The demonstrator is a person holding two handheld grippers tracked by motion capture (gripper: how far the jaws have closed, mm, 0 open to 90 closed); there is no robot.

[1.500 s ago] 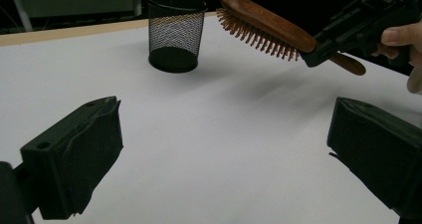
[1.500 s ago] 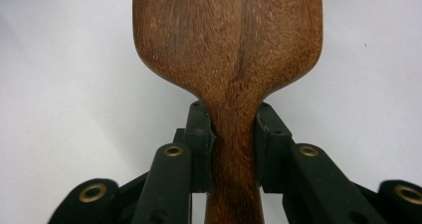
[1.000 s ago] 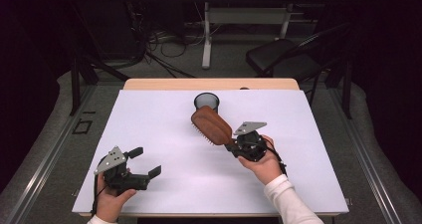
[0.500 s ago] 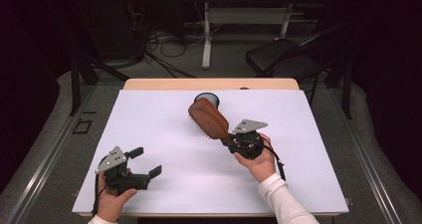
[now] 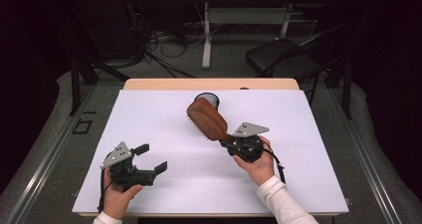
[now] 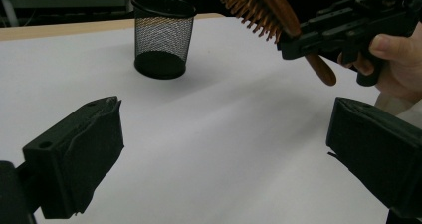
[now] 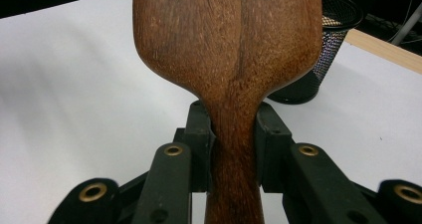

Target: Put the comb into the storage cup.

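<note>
A brown wooden hairbrush [image 5: 207, 119] is held up over the white table, its bristles facing down and left. My right gripper [image 5: 230, 143] is shut on the brush's handle [image 7: 234, 149], jaws pressed to both of its sides. A black mesh cup [image 5: 207, 100] stands upright just beyond the brush head; the same mesh cup [image 6: 161, 35] appears in the left gripper view and again [image 7: 318, 50] past the brush in the right gripper view. Low at the table's near left, my left gripper [image 5: 152, 158] stands open with nothing between its jaws, which frame bare table [image 6: 224, 134].
The white sheet [image 5: 164, 129] covers most of a wooden table [image 5: 149, 84]. Behind the table are a dark chair [image 5: 283, 57], a desk leg and cables on the floor.
The right hand has lifted and tipped the hairbrush, so its head now stands higher and closer to the mesh cup. The left gripper has stayed put.
</note>
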